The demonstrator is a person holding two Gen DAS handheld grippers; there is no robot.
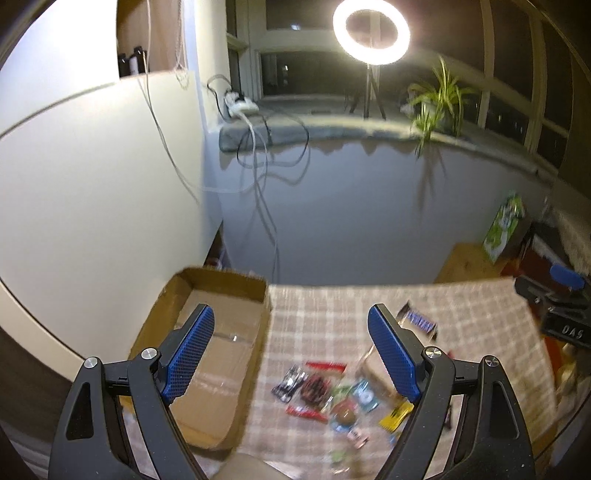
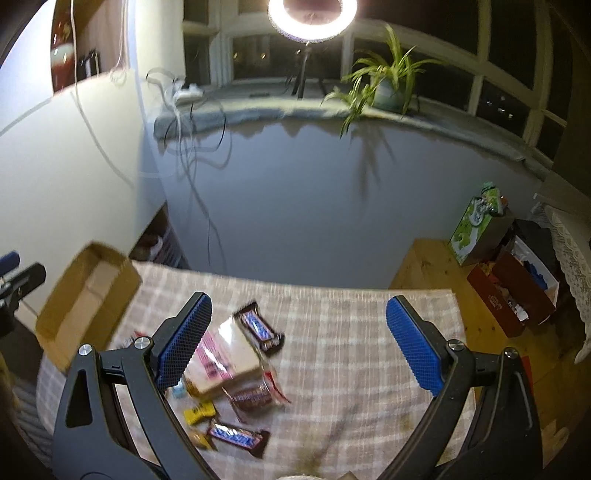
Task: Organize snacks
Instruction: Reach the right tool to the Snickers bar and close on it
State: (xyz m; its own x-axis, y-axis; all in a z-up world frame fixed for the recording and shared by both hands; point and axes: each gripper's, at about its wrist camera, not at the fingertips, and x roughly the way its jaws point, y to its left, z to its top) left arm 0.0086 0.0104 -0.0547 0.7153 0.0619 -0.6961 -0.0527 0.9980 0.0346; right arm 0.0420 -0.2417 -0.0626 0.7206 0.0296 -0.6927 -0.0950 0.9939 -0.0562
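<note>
Cardboard box [image 1: 218, 354] empty beside snacks [image 1: 325, 395]; left tongs [image 1: 291, 350], right tongs [image 2: 299, 347] spread wide, holding nothing.

A lit ring light [image 1: 371, 32] on a tripod stands on the window ledge, with a potted spider plant [image 2: 386, 79] beside it. Cables [image 1: 258, 147] hang down the wall. A green carton [image 2: 472, 230] sits beyond the tabletop's right edge.

Home room: windowsill houseplant [image 2: 388, 79], tablecloth [image 2: 332, 332]
</note>
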